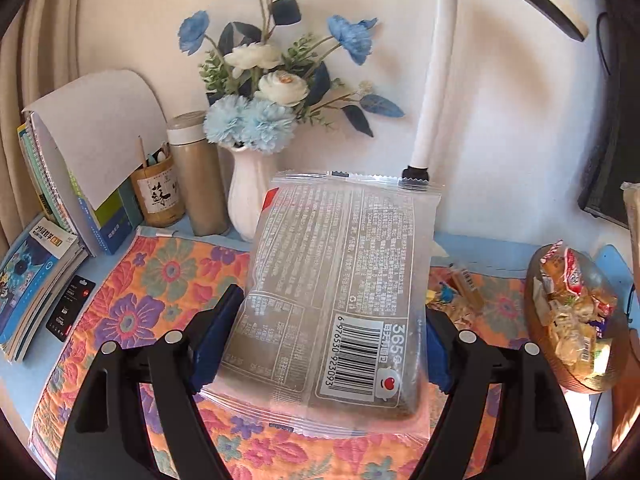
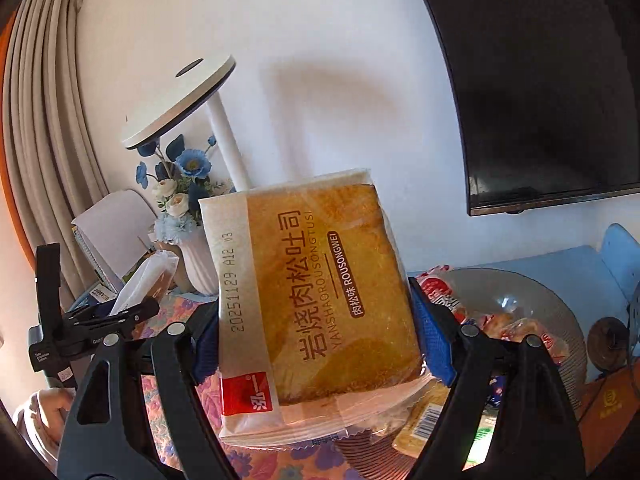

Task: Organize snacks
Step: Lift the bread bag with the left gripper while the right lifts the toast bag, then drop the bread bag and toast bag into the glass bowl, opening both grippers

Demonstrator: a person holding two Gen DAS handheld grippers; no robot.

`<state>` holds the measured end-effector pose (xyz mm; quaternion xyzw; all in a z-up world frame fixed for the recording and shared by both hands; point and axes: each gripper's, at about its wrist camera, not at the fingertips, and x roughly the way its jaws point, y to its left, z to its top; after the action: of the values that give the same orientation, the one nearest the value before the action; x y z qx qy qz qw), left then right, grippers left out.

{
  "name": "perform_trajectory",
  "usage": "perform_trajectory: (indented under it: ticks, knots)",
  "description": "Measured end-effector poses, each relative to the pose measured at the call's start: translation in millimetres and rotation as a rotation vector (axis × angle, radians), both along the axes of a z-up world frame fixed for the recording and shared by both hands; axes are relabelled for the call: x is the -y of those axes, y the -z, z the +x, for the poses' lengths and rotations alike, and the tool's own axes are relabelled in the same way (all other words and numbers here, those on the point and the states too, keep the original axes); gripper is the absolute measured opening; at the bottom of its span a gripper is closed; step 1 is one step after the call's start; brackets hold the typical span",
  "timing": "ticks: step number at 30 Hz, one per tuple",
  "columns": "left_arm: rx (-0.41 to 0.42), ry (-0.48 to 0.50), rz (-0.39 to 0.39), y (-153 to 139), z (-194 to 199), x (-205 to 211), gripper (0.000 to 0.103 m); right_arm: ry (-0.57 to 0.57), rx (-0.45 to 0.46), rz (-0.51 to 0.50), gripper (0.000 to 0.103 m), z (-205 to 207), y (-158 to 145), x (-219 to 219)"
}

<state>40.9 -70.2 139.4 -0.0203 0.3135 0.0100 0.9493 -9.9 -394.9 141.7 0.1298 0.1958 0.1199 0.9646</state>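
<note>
Setting: home, study corner or bedroom desk. Evidence: beige curtain [image 1: 36, 60] at upper left of frame; stacked schoolbooks and notebooks [image 1: 52, 208] at left edge; white vase of artificial blue and white flowers [image 1: 256, 128] at centre against plain white wall; white desk lamp [image 2: 180, 100] in upper left of right wrist view; dark flat screen [image 2: 552, 92] mounted at upper right; floral quilted cloth [image 1: 132, 288] over blue tabletop [image 1: 500, 252]; thermos flask [image 1: 200, 176] beside bamboo pen holder [image 1: 158, 192]; bowl of wrapped snacks [image 1: 572, 320] at right edge.
</note>
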Motion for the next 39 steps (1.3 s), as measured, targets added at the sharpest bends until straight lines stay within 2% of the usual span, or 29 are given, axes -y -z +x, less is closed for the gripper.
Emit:
perform_trajectory:
  ticks: [4,8,11,16,18,19,20,21,23,26,30,34,39]
  knots:
    - [0.03,0.132,-0.001,-14.8,-3.8,61.0,0.077,0.04,-0.059,0.003,0.081,15.1,-7.3,45.2]
    - [0.017,0.271,-0.029,-21.3,-3.6,123.9,0.077,0.067,-0.149,0.007,0.081,33.0,-5.2,82.5]
    - [0.001,0.374,-0.024,-13.1,-5.7,169.8,0.077,0.079,-0.186,0.0,0.08,38.0,-0.4,103.1]
    - [-0.089,0.486,-0.057,16.7,-1.0,230.4,0.077,0.081,-0.228,0.021,0.076,50.5,5.2,125.4]
    - [-0.122,0.536,-0.054,25.5,4.9,255.0,0.079,0.084,-0.295,-0.017,0.092,63.7,13.0,124.8]
    - [-0.152,0.564,-0.019,31.7,8.6,269.9,0.083,0.095,-0.321,-0.036,0.1,66.8,17.5,125.3]
    - [-0.192,0.583,0.025,38.6,12.7,283.2,0.088,0.108,-0.323,-0.039,0.1,65.3,20.3,128.0]
    - [-0.229,0.6,0.049,43.8,16.6,292.4,0.098,0.115,-0.316,-0.021,0.1,61.5,21.9,132.4]
    - [-0.264,0.599,0.05,47.1,20.8,294.5,0.098,0.126,-0.305,0.039,0.1,54.6,22.3,142.0]
    - [-0.262,0.603,-0.031,40.9,23.3,279.6,0.098,0.128,-0.319,0.12,0.1,50.0,24.0,150.0]
    - [-0.255,0.571,-0.098,26.9,25.4,253.0,0.098,0.134,-0.305,0.165,0.1,38.6,17.7,142.3]
    - [-0.23,0.516,-0.098,11.7,25.5,225.1,0.098,0.116,-0.295,0.153,0.1,33.7,5.0,112.9]
    - [-0.222,0.454,-0.096,-1.8,23.5,184.8,0.098,0.059,-0.281,0.076,0.1,34.6,-10.3,52.2]
